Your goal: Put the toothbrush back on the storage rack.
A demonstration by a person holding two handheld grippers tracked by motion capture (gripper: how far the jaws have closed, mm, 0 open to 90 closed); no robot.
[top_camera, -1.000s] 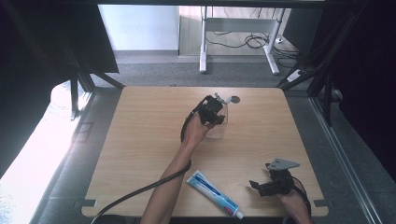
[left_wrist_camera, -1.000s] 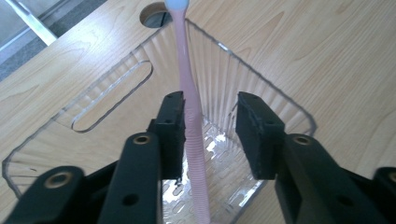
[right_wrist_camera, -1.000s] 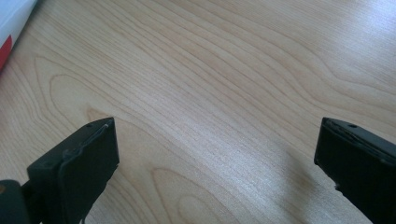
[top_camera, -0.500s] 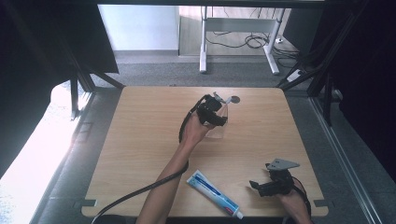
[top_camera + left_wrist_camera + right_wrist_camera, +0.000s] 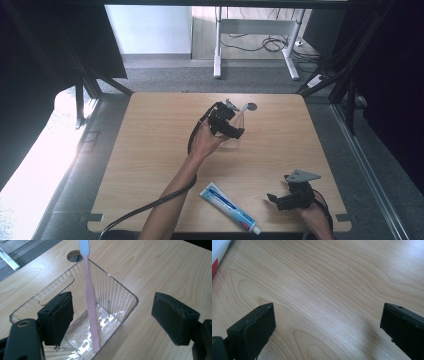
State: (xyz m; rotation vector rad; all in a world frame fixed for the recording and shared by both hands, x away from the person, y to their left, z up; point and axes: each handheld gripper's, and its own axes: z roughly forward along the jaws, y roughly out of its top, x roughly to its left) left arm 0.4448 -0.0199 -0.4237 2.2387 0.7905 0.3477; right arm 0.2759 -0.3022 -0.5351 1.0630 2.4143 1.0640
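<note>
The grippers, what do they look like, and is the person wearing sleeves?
Both the left gripper and the right gripper are black, with blocky rectangular jaws. A grey three-cornered plate tops the right one. A black cable trails from the left. The forearms are bare, without sleeves.

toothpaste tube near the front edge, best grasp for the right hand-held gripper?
Judging by its pose, grip the toothpaste tube across its width at mid-body, coming straight down from above. It lies flat on the table, running diagonally with the cap toward the near edge, so turn the jaws to straddle its long sides. The right hand-held gripper sits open just beside it, with bare wood between.
</note>
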